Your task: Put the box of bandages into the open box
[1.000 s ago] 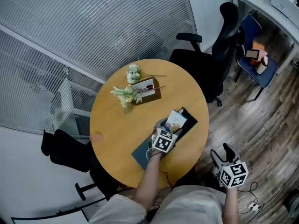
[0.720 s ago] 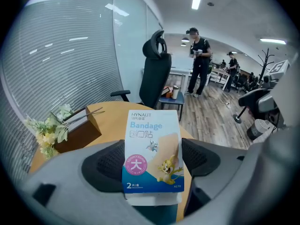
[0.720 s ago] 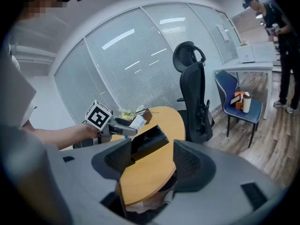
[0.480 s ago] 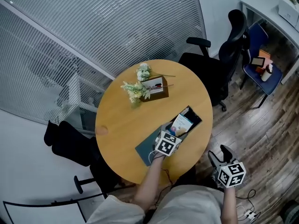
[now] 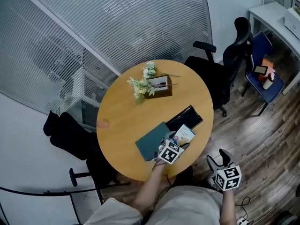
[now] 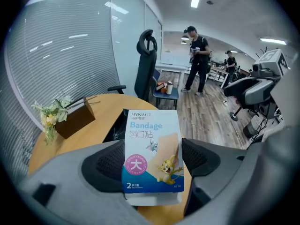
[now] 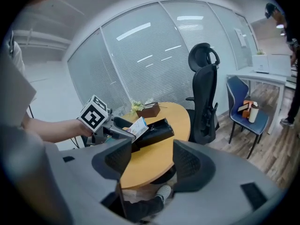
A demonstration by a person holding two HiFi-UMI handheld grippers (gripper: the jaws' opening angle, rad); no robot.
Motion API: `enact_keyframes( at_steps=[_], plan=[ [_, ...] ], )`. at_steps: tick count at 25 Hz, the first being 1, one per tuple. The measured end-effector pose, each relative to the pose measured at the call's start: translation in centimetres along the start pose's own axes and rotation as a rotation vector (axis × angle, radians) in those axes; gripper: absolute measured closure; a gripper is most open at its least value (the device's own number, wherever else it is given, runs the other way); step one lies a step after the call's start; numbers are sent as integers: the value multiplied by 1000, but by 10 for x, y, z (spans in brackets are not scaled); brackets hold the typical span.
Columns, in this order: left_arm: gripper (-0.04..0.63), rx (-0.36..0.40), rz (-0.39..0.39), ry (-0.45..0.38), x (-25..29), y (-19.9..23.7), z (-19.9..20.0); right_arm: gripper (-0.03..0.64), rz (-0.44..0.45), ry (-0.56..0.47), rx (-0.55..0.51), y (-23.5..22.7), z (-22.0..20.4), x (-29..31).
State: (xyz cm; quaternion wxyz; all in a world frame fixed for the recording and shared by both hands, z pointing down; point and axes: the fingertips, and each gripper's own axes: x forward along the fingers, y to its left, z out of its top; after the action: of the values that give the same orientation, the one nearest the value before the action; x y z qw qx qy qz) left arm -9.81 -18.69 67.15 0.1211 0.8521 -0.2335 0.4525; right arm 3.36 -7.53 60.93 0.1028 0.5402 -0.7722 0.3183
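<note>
Left gripper [image 6: 152, 162] clenched on blue-and-white cardboard box of bandages [image 6: 152, 150], box upright between both fingers, long open black box [image 5: 185, 118] just beyond fingertips on round yellow wooden table [image 5: 122, 121], right gripper [image 7: 150, 161] fingers spread, nothing between them, clear of table edge.

The round tan wooden surface [image 5: 123, 121] spreads beneath and ahead of the left fingers [image 6: 105, 165]. Ahead of them and to their left, well apart, a brown wooden block holding pens [image 6: 75, 121] stands with a sprig of white and green flowers [image 6: 49, 116] touching it. A flat teal rectangular panel [image 5: 152, 145] lies close on their left. Straight ahead, past the surface's far edge, a black high-backed office chair [image 6: 145, 64] stands on the wood-plank floor [image 6: 211, 111]. Two people [image 6: 196, 60] stand farther off.
</note>
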Motion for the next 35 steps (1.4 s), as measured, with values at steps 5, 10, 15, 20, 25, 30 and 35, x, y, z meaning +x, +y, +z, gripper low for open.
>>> enact_keyframes(
  at_steps=[5, 10, 15, 20, 25, 30, 35],
  plan=[
    [238, 22, 15, 19, -7, -25, -17, 347, 35, 28, -45, 12, -13, -6],
    [238, 68, 44, 45, -10, -53, -36, 353, 51, 58, -160, 23, -19, -10],
    [238, 123, 84, 75, -12, -69, -51, 364, 81, 73, -208, 32, -25, -17],
    [238, 165, 114, 102, -16, -79, -65, 385, 93, 74, -251, 41, -31, -22],
    [238, 177, 143, 106, -24, -81, -74, 433, 113, 84, -290, 54, -42, -23],
    [238, 201, 168, 113, -33, -86, -80, 512, 111, 49, -290, 63, -38, -28],
    [238, 206, 186, 121, -36, -84, -82, 618, 72, 12, -203, 58, -36, -33]
  ],
)
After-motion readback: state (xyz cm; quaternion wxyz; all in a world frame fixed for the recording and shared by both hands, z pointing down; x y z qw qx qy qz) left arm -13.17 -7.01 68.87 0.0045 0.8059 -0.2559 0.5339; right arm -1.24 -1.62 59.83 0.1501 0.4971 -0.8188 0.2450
